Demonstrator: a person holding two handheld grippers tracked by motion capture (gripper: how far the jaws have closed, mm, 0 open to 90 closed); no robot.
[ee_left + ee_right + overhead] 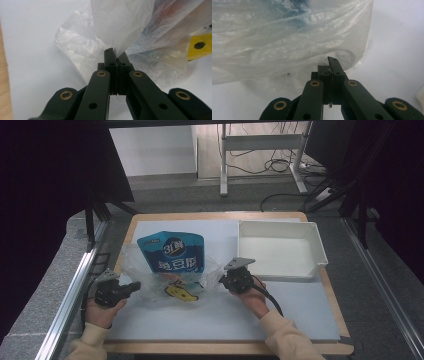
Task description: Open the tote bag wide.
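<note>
- Under both sets of fingers lies the counter (225, 320), a wooden top with a pale sheet over it; the person's hands come in from its near edge.
- Beyond and to the right of the right fingers sits a white tray (316, 249), apart from them and with nothing in it.
- Between the two sets of fingers hangs a clear plastic bag (172, 277), spread across the gap and touching both.
- Inside the bag, up and away from the fingers, stands a blue snack pouch (172, 252); a yellow pack (181, 293) lies lower, nearer the left fingers than the right.
- Left gripper (115, 53): its fingers are together, pinching a fold of the bag's film at its left edge.
- Right gripper (331, 63): its fingers are likewise together, clamped on the film at the bag's right edge.
- Step in hand, as I judge it: holding the bag by its two sides to handle it with the goods inside.
- To do it well, keep both pinches firm and level with each other, so the film stays taut between the fingers and the pouch does not tip out.
- Thin film can slip or tear at the fingertips; move both hands together, slowly, without pulling them further apart.
</note>
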